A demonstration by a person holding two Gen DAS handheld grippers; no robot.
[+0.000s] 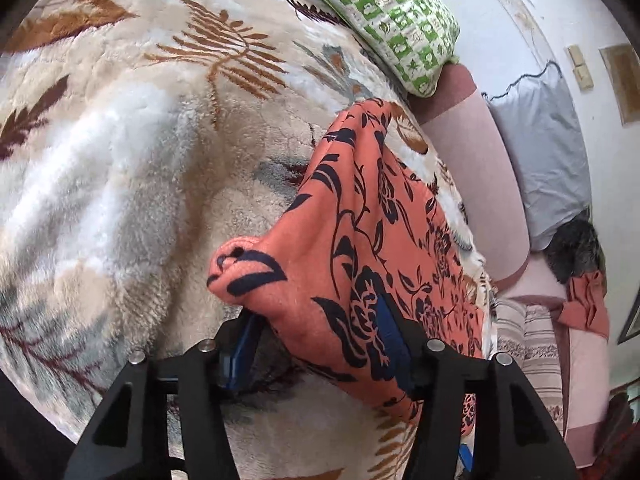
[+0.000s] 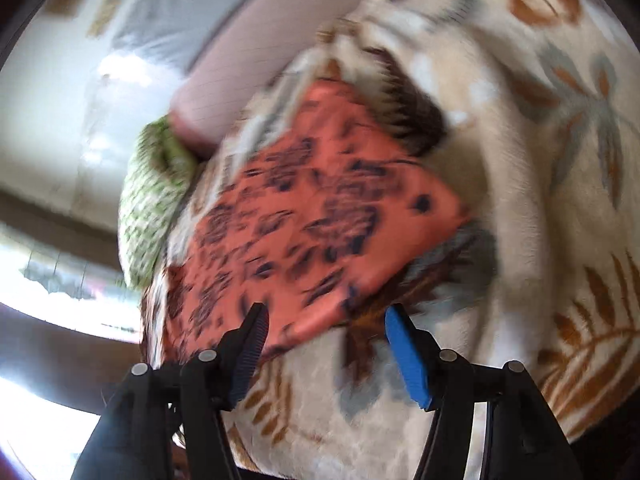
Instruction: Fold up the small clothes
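A small orange garment with a dark flower print (image 1: 360, 220) lies on a plush cream blanket with leaf patterns (image 1: 120, 140). In the left wrist view its near corner bunches up and drapes between the jaws of my left gripper (image 1: 316, 308). The jaws stand apart, the cloth covers part of the right blue pad (image 1: 394, 320), and neither pad presses on it. In the blurred right wrist view the garment (image 2: 320, 208) lies flat as a folded, roughly square shape. My right gripper (image 2: 326, 310) is open just at its near edge, with nothing held.
A green-and-white patterned pillow (image 1: 400, 20) (image 2: 152, 200) lies at the blanket's far edge. Beyond it run a pink padded edge (image 1: 480, 168) and a grey pillow (image 1: 548, 152). Another orange cloth (image 1: 588, 304) and a dark fuzzy item (image 1: 576, 248) lie off to the right.
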